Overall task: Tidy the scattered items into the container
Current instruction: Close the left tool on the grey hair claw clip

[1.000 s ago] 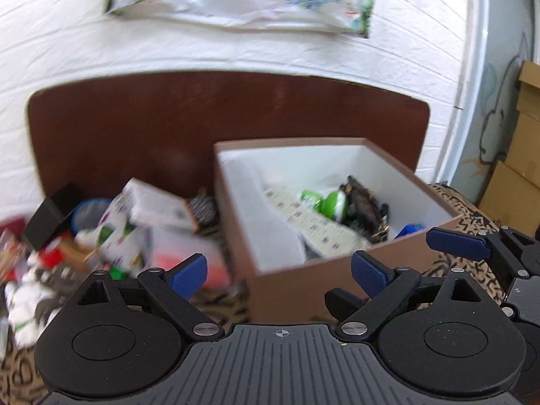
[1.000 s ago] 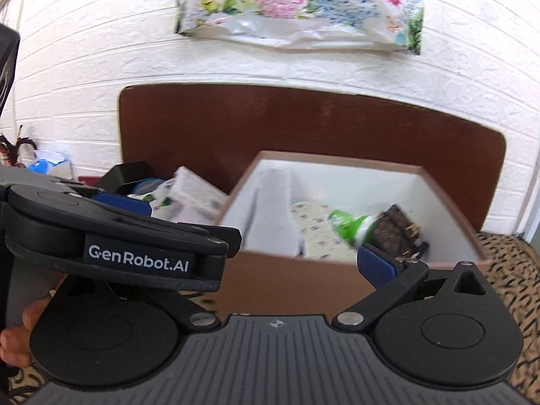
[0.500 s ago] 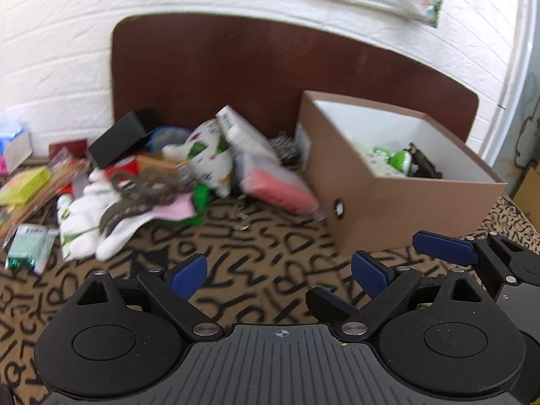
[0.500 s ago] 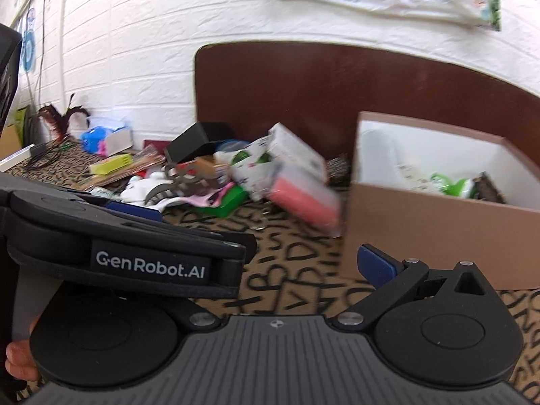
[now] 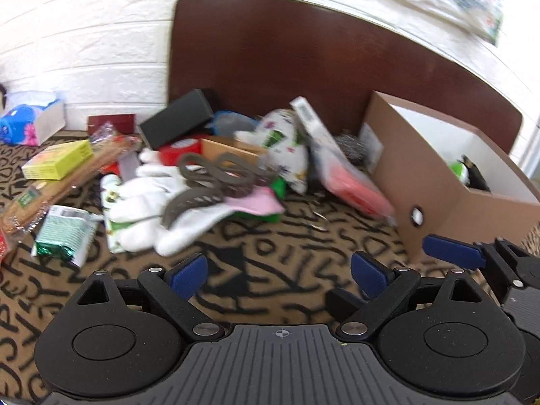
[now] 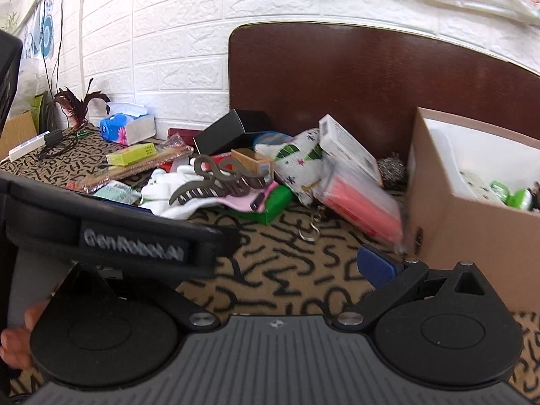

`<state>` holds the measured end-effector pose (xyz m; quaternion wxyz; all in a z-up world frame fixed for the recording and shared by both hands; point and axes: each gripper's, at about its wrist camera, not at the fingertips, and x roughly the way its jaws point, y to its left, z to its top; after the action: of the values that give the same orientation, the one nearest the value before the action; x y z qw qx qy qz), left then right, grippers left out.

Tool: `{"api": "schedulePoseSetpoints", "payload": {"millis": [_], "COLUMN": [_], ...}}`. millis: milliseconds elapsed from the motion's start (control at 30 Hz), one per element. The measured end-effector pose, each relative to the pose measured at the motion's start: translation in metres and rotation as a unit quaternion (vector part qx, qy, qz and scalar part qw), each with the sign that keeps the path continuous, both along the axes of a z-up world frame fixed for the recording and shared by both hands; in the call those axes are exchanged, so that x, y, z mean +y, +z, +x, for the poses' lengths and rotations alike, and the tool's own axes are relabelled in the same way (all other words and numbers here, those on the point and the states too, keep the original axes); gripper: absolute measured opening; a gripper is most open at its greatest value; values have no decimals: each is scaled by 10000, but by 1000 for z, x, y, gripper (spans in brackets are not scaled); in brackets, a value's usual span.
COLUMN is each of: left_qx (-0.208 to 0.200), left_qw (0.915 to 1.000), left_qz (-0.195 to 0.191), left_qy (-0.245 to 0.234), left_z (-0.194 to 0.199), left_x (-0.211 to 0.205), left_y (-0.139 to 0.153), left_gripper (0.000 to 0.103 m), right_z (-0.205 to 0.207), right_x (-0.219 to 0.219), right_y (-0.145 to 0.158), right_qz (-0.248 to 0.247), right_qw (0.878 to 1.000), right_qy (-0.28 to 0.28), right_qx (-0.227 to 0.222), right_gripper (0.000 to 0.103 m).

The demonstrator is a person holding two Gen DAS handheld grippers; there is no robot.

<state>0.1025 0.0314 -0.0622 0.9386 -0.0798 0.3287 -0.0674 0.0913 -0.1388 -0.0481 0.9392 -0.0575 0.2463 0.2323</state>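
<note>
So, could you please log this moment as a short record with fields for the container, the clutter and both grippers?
container: cardboard box, on the right, already holds a few items
clutter: pile left of the box, with a grey hair claw lying on white gloves and a pink packet leaning by the box
left gripper: open, empty, above the patterned cloth
right gripper: open, empty

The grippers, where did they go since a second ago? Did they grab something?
Both swung left, away from over the brown cardboard box toward the pile of scattered items on the patterned cloth. The left hand-held gripper is open and empty; the right hand-held gripper holds nothing visible. The pile and box contents look unchanged.
</note>
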Motion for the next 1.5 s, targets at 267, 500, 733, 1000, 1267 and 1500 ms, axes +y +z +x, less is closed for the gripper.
{"api": "schedulePoseSetpoints", "payload": {"millis": [267,500,733,1000,1267,1500], "left_qx": [-74,48,206,377,459,471], "left_qw": [9990,9988,9994,9987,9985,9984], "left_qz": [-149,-229,-216,-317,-310,-321], "left_qy": [420,440,191,100,18,61], "left_z": [30,56,70,83,95,88], "left_x": [52,75,80,88,90,87], "left_y": [2,-3,-16,-27,-31,-24], "left_gripper": [89,70,61,58,49,36], "right_z": [36,62,79,92,106,92], "right_x": [24,41,54,66,70,71], "right_y": [0,1,-1,-6,-11,-5], "right_qz": [-51,-113,-338,-440,-451,-614], "right_qw": [9997,9995,9983,9964,9945,9928], "right_qy": [248,285,456,704,946,980], "right_qx": [-24,-64,-160,-156,-84,-328], "right_gripper": [96,82,72,68,58,51]}}
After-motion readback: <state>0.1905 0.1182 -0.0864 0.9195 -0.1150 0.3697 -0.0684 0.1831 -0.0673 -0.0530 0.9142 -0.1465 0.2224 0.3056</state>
